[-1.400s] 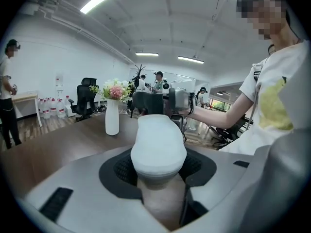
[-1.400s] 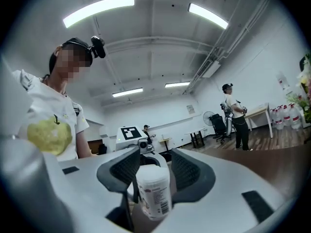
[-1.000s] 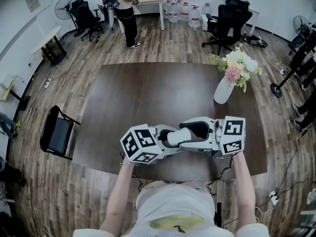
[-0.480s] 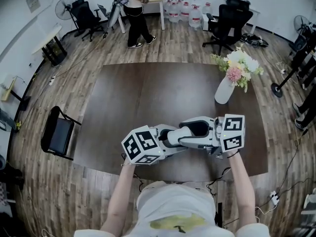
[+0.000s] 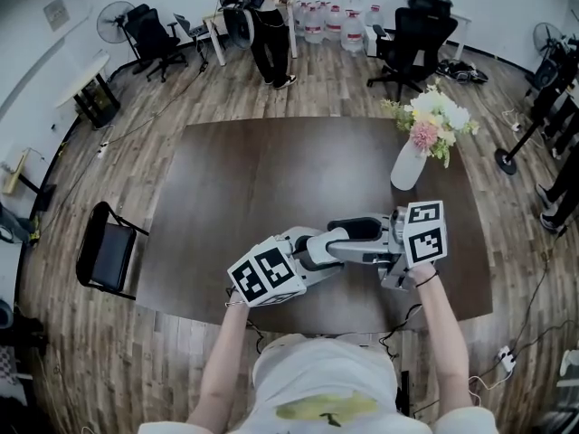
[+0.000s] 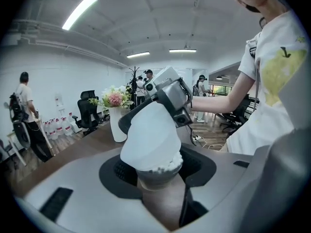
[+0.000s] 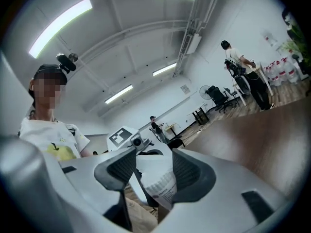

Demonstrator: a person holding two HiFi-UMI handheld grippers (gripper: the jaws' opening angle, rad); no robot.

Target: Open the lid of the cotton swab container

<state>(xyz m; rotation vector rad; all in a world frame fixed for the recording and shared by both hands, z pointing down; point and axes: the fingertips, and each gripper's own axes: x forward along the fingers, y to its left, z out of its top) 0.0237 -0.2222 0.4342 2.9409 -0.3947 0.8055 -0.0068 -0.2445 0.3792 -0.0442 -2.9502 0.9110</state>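
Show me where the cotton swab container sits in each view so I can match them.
Head view: cotton swab container just below centre, mostly covered.
Left gripper view: centre, white lid over the swabs.
Right gripper view: low centre.
Shared landmark: the standing person, top in the head view, far left in the left gripper view, upper right in the right gripper view.

Tongs two: left tongs [image 6: 156,170], right tongs [image 7: 153,171]. Swab container [image 6: 158,181] one, lid [image 6: 148,135] one, vase [image 5: 407,168] one.
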